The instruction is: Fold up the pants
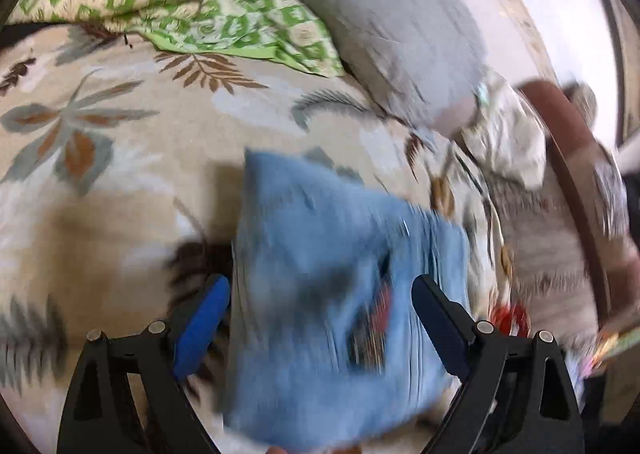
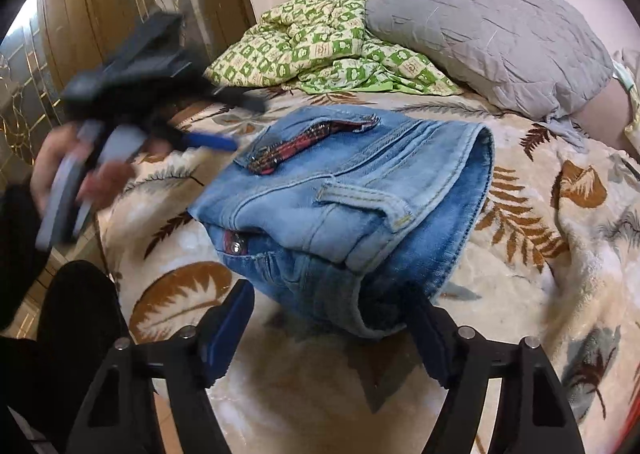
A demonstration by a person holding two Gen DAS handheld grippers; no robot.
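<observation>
Lying folded into a compact bundle on the bed (image 2: 540, 286), the jeans (image 2: 352, 194) look finished; left gripper (image 1: 320, 318) and right gripper (image 2: 332, 330) gape wide, seemingly holding nothing.

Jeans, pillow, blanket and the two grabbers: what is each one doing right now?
jeans: folded into a bundle, lying on the bedspread.
grey pillow: lying at the head of the bed.
green blanket: crumpled.
left gripper: open, holding nothing.
right gripper: open, holding nothing.
</observation>
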